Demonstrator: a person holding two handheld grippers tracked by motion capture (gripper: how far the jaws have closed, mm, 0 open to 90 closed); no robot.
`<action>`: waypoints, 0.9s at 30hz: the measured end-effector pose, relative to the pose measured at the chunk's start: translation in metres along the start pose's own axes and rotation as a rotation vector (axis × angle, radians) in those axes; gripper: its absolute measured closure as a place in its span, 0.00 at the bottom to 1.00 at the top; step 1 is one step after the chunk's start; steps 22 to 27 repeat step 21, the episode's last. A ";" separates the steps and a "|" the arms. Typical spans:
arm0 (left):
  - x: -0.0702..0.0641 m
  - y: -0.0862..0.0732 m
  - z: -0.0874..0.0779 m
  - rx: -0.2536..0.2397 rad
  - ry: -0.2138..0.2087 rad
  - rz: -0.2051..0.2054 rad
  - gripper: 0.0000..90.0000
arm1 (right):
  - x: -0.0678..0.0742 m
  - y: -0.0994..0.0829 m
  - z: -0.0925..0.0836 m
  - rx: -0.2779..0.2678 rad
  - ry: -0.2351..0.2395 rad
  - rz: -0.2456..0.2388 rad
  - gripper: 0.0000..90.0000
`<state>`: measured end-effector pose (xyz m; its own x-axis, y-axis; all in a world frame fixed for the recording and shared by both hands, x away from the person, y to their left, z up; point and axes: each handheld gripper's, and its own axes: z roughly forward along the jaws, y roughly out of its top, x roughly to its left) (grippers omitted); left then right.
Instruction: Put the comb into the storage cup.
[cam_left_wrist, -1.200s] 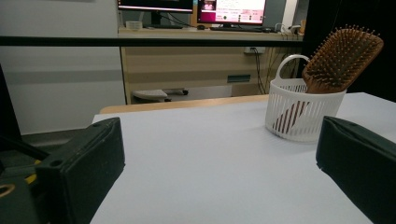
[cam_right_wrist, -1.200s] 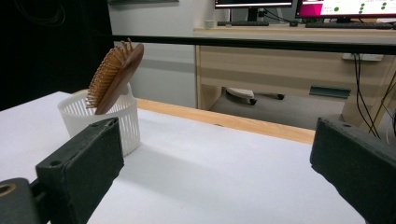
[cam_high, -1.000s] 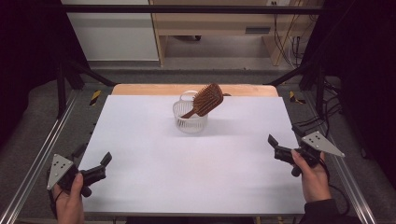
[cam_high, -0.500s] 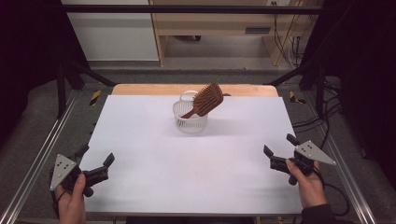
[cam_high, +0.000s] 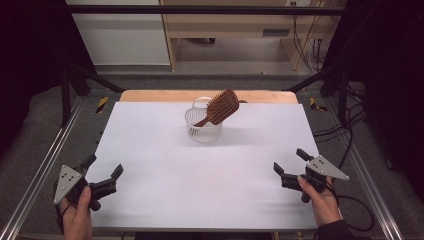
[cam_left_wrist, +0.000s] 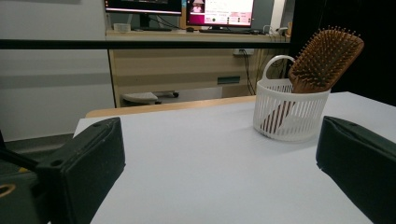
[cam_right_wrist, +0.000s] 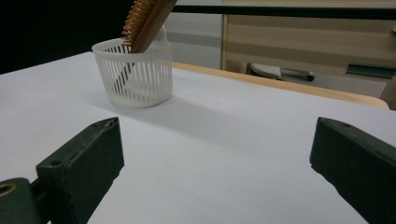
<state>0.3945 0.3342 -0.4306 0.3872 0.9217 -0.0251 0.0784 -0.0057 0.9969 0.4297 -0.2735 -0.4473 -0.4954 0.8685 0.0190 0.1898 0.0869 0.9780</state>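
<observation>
So nothing's grabbed yet: the brown wooden paddle hairbrush (cam_high: 221, 106) stands handle-down in the small white slotted plastic basket (cam_high: 203, 131) mid-desk, both grippers (cam_high: 102, 176) (cam_high: 288, 167) near-edge, jaws spread. Next move's probably reaching in.

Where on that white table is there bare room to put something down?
Nearly everywhere. The table is bare between the left gripper and right gripper, and on both sides of the basket. The one taken spot is far centre, where the basket holds a hairbrush leaning out over its rim.
</observation>
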 end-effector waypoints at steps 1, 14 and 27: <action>0.000 0.000 0.000 0.000 -0.003 0.001 0.02 | 0.001 -0.001 0.001 0.000 0.002 0.000 0.04; -0.008 0.000 0.003 0.004 -0.048 0.013 0.01 | 0.014 -0.009 0.019 0.016 0.042 -0.015 0.04; -0.011 -0.001 0.006 0.022 -0.062 0.006 0.01 | 0.016 -0.009 0.029 0.039 0.010 -0.019 0.05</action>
